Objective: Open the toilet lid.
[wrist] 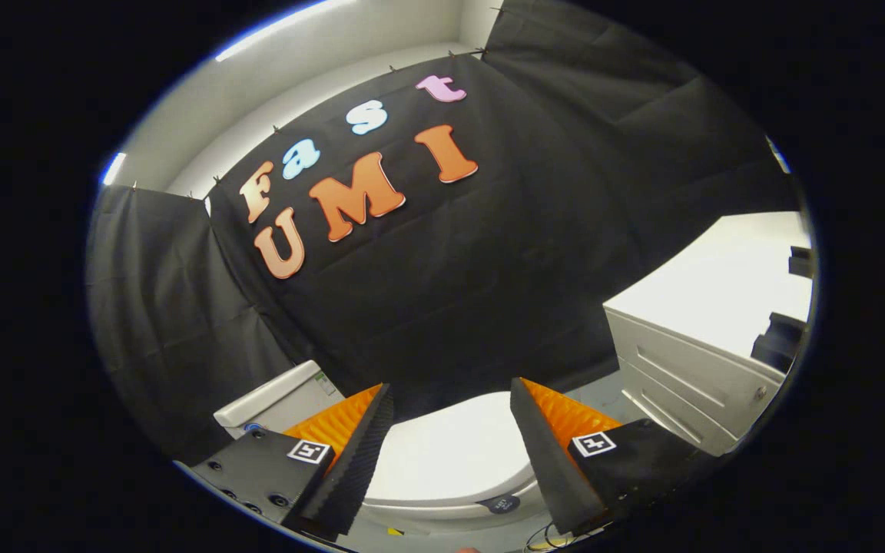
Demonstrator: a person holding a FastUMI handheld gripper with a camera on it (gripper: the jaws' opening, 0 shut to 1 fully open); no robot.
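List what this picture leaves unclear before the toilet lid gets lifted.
- Toilet lid: its side edges sit behind the open gripper's fingers, so a grip spot is hidden.
- Tank: partly covered by one finger.
- Small dark badge at the lid's front: too small to make out.
- White cabinet: cut off at the view's edge.

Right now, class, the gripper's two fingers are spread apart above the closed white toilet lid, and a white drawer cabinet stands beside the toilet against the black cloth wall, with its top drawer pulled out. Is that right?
One detail is wrong: the drawers of the white drawer cabinet are all shut, as the gripper view shows. The rest holds: the gripper is open above the closed white toilet lid.
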